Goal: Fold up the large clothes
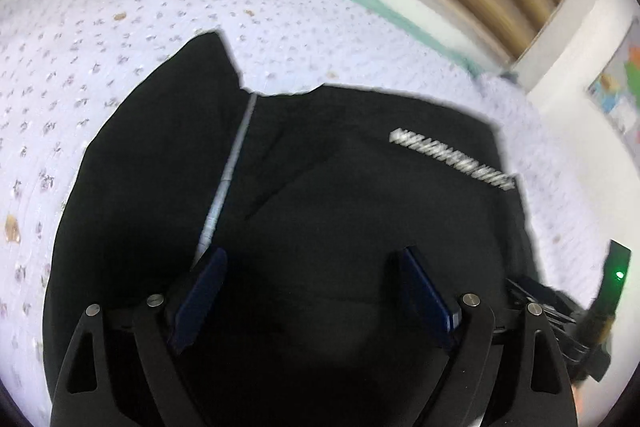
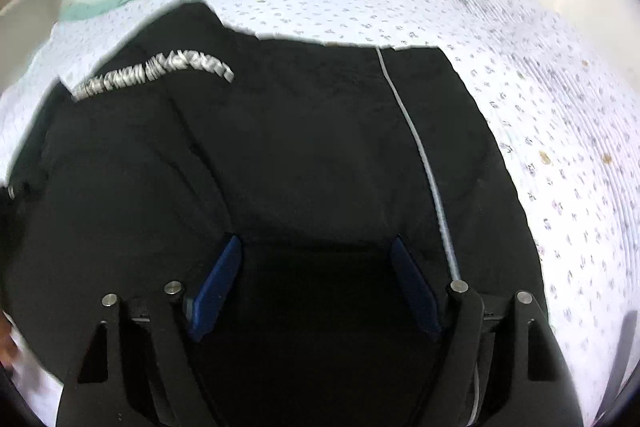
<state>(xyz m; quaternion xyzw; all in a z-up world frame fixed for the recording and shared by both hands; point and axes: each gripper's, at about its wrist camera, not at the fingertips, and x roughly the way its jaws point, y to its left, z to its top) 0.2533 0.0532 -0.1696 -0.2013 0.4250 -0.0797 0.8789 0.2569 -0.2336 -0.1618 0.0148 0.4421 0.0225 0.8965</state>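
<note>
We note a black garment [image 1: 320,167] spread flat on the floral bedsheet [image 1: 100,67], its far edge toward the headboard side. Both claws hang over its near part, fingers pointing across it to that far edge.

Left gripper [image 1: 312,291]: blue pads [image 1: 200,295] spread wide, nothing between them but cloth below; we cannot tell if the tips touch the fabric. Right gripper [image 2: 316,283]: likewise spread, empty.

Landmarks: a thin white stripe [image 1: 228,171] runs from the near side to the far edge, passing close by the left claw's left pad in its own view, and close by the right claw's right finger in the right wrist view [image 2: 420,155]. The white lettering [image 1: 452,159] lies right of the left claw, and left of the right one [image 2: 152,75].

Judgement: the garment lies directly ahead of and beneath both claws, neither plainly nearer. The fold likely carries the near hem forward, along the stripe.
</note>
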